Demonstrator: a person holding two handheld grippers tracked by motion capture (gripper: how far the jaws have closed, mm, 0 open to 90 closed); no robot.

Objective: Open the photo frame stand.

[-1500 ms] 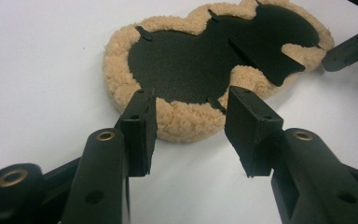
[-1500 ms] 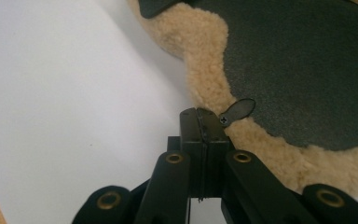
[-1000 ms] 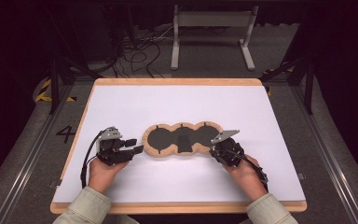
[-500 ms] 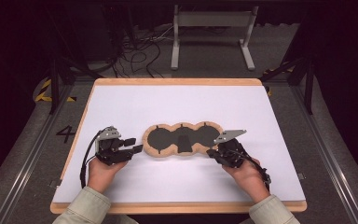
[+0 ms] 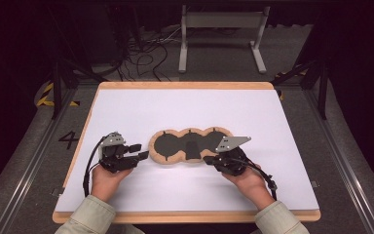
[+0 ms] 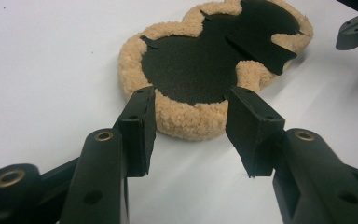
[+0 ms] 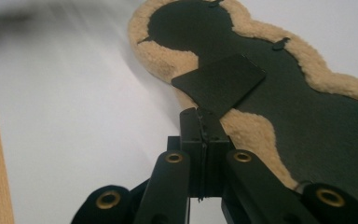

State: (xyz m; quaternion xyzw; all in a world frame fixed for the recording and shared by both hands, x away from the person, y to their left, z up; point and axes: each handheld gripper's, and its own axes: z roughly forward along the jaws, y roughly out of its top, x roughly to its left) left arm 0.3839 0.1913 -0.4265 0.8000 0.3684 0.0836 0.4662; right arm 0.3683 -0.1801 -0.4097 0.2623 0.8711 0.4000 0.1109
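High cam overhead; gripper cams close, sharing fleece pad (image 5: 191, 145).

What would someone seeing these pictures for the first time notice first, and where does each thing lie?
The three-lobed pad, tan fleece round a black face, lies mid-table on the white table top. A black flap lifts from its middle. The left gripper waits at the pad's left end with fingers apart; the right gripper, at the right end, has its fingers pressed together.
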